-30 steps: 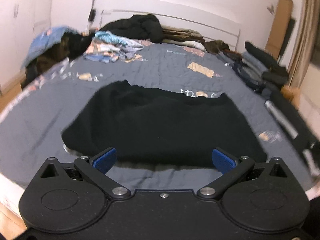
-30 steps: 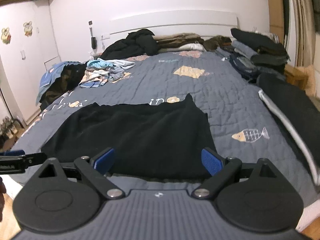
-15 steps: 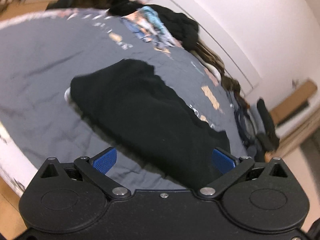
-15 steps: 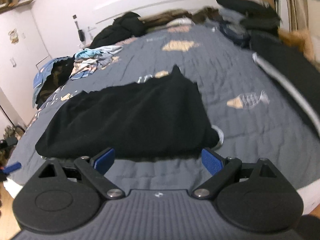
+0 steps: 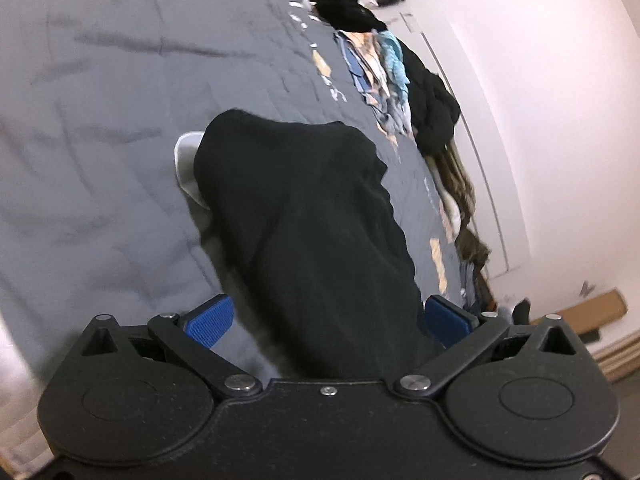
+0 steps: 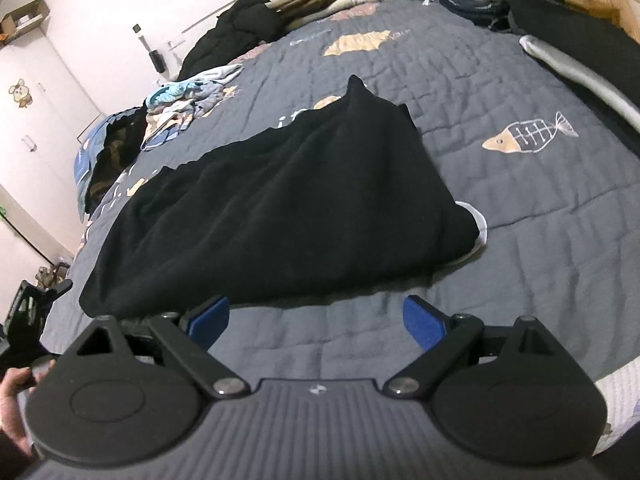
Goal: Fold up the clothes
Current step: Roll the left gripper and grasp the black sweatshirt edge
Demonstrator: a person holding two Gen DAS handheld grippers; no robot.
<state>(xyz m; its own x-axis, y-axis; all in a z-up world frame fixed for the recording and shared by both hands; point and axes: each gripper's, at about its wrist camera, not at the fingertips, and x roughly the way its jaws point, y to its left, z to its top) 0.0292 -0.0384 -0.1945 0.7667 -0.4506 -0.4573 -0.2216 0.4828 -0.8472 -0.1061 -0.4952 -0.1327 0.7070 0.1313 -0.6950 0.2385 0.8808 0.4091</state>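
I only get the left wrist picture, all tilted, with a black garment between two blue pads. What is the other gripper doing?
Observer: The right gripper is open and holds nothing. It hangs over bare quilt, just short of the black garment.
Operator: Is anybody there at all?
Observer: Yes, a person's hand shows at the lower left edge of the right wrist view.
Operator: Anything fun on that bed?
Observer: A fish drawing on the quilt, to the right of the garment.

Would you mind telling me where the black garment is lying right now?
The black garment lies spread on the grey quilt, just beyond the open right hand-held gripper in its view, left of the embroidered fish.
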